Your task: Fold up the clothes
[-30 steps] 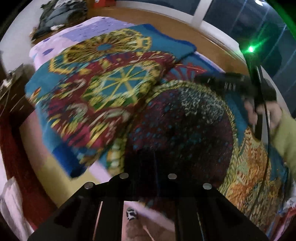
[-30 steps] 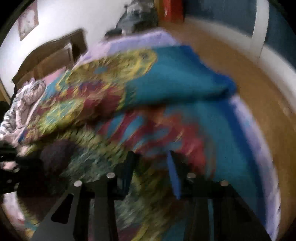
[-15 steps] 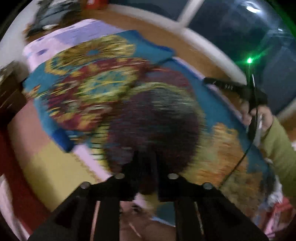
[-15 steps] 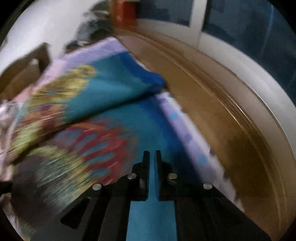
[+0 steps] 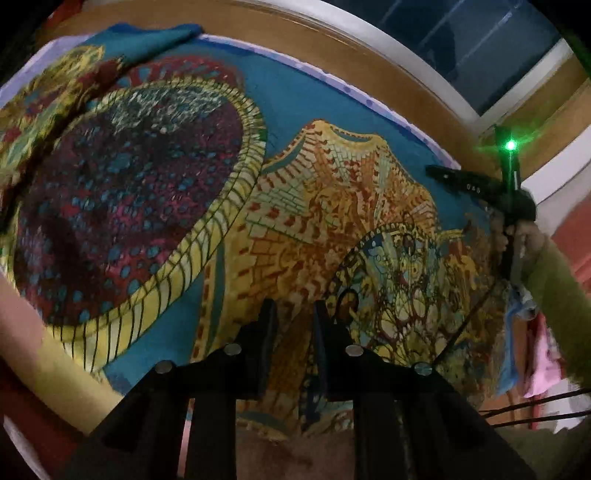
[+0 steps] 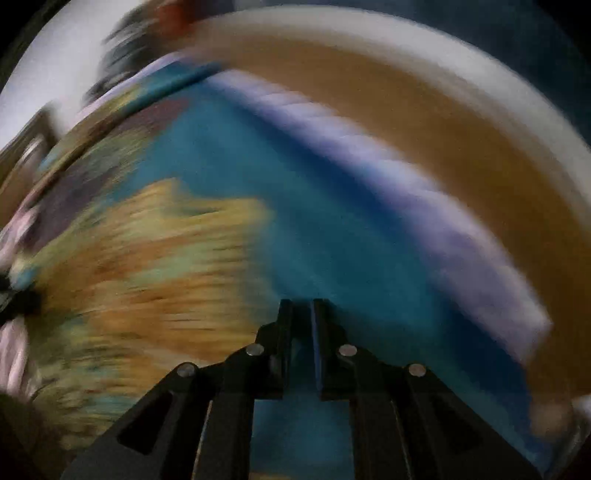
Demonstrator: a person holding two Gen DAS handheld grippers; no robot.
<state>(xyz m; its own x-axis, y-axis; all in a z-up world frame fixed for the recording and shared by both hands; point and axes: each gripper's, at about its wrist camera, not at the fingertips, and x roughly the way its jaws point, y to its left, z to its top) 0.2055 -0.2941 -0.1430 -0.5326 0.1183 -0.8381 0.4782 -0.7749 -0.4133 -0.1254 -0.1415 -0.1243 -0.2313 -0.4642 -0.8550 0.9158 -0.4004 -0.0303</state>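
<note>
Left gripper [image 5: 291, 314]: black jaws narrow, a small gap, nothing visibly pinched; hangs over the large teal cotton cloth with yellow, orange and maroon medallion print [image 5: 332, 206]. Right gripper [image 6: 302, 314]: jaws nearly together, no cloth seen between them; view heavily blurred. Cloth lies spread across the lilac-sheeted bed [image 5: 391, 110]; one far corner [image 5: 162, 35] looks turned over. Judgement: early stage, at most one fold made; the near expanse is left to fold, and edges must be regrasped first.

Dim room; wooden floor [image 5: 369, 70], white sill, dark window [image 5: 461, 40] beyond bed.
</note>
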